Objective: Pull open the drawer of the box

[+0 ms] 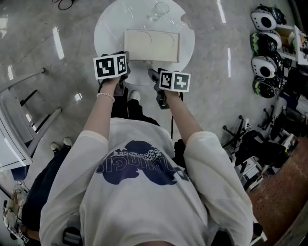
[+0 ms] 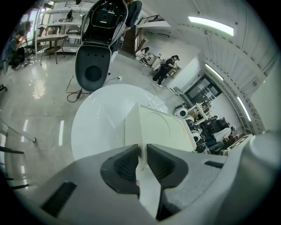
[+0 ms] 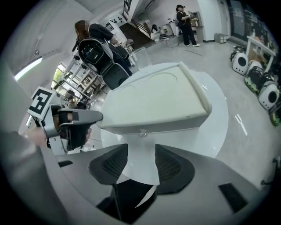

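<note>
Box (image 1: 152, 45), cream and flat, lies in the middle of the round white table (image 1: 103, 33), with its long side towards the person. Its drawer (image 3: 175, 124) faces the near edge and looks fully pushed in, with a small knob (image 3: 142, 132) at the centre of its front. The left gripper (image 2: 142, 149) has its jaws closed on the box's near-left corner, with the cream edge pinched between the pads. The right gripper (image 3: 141, 151) hangs just in front of the knob, its jaws wide apart and nothing between them except the view of the table top. A clear glass (image 1: 159, 10) stands at the far side of the table, behind the box.
</note>
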